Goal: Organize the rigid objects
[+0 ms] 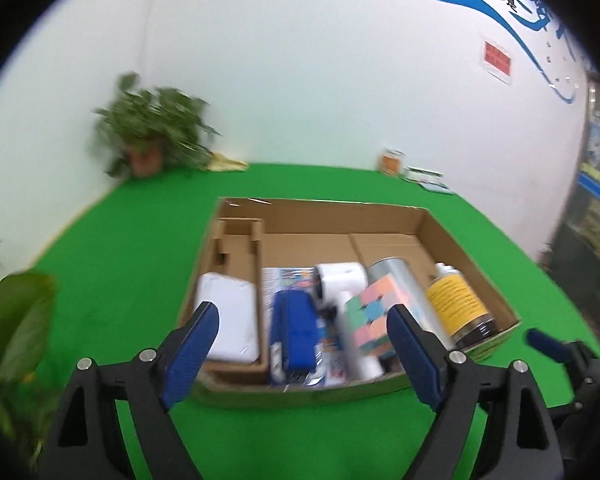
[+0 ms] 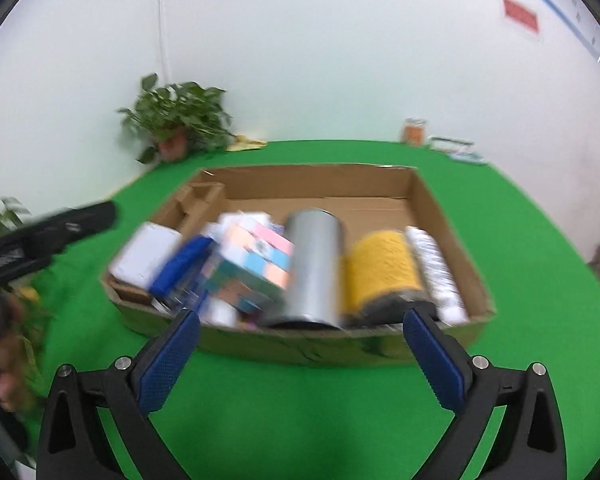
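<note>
A shallow cardboard box (image 1: pixel 440 224) (image 2: pixel 424 200) lies on the green table. Its near half holds a white flat case (image 1: pixel 230 320) (image 2: pixel 146 256), a blue stapler (image 1: pixel 294 332) (image 2: pixel 182 266), a pastel cube puzzle (image 1: pixel 374 316) (image 2: pixel 256 264), a silver can (image 1: pixel 404 280) (image 2: pixel 314 268), a yellow-labelled bottle (image 1: pixel 458 300) (image 2: pixel 380 270) and a white tube (image 2: pixel 436 268). My left gripper (image 1: pixel 304 344) is open and empty, just before the box's near wall. My right gripper (image 2: pixel 300 344) is open and empty, in front of the box. The right gripper also shows at the left wrist view's right edge (image 1: pixel 548 344).
A potted plant (image 1: pixel 152 136) (image 2: pixel 180 120) stands at the table's far left corner by the white wall. An orange jar (image 1: pixel 392 160) (image 2: pixel 414 130) and flat packets (image 1: pixel 426 178) (image 2: pixel 456 148) sit at the far edge. Leaves (image 1: pixel 16 320) reach in at the left. The box's far half is bare cardboard.
</note>
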`<action>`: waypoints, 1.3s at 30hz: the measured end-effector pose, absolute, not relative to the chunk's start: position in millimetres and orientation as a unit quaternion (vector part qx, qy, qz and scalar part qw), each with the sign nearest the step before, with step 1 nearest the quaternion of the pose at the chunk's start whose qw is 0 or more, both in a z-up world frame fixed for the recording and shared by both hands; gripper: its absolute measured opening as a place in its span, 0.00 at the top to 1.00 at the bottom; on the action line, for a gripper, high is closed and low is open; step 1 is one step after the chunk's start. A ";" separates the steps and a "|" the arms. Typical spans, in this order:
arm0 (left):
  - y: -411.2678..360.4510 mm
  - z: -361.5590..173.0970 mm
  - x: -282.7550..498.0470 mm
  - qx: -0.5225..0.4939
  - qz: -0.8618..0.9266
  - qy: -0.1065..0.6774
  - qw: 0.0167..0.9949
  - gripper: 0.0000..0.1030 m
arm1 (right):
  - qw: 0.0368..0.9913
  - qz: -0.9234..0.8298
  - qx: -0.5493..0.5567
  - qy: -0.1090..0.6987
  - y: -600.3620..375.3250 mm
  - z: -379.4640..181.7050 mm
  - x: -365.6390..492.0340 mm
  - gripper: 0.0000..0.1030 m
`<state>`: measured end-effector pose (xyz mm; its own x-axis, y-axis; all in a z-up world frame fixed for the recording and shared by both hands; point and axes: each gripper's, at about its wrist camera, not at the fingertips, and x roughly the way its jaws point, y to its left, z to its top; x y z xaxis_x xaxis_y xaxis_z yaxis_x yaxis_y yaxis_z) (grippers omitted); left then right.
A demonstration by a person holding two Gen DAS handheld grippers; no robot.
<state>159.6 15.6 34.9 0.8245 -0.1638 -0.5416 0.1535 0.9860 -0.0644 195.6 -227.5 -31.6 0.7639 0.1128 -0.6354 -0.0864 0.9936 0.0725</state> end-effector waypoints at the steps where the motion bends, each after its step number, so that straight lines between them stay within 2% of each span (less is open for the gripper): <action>1: 13.8 30.7 148.3 -0.004 -0.065 0.274 0.959 0.16 | 0.938 0.045 0.008 0.343 -228.4 -35.4 189.8 0.01; 5: 4.7 22.2 122.2 0.015 -0.009 0.243 0.970 0.16 | 0.940 0.030 -0.007 0.341 -233.2 -41.3 167.2 0.01; 14: -8.2 22.8 98.4 0.015 0.003 0.240 0.971 0.16 | 0.948 0.043 -0.019 0.314 -238.7 -31.4 128.2 0.01; 24: -19.1 20.2 90.1 0.016 -0.008 0.257 0.966 0.16 | 0.952 0.030 -0.005 0.305 -249.9 -20.9 121.3 0.01; 33: -30.8 14.9 90.8 0.030 -0.022 0.261 0.965 0.11 | 0.952 0.021 -0.009 0.304 -254.3 -21.0 122.2 0.01; 39: -30.1 16.1 91.2 0.028 -0.021 0.258 0.966 0.01 | 0.951 0.020 0.000 0.308 -256.6 -24.5 125.2 0.01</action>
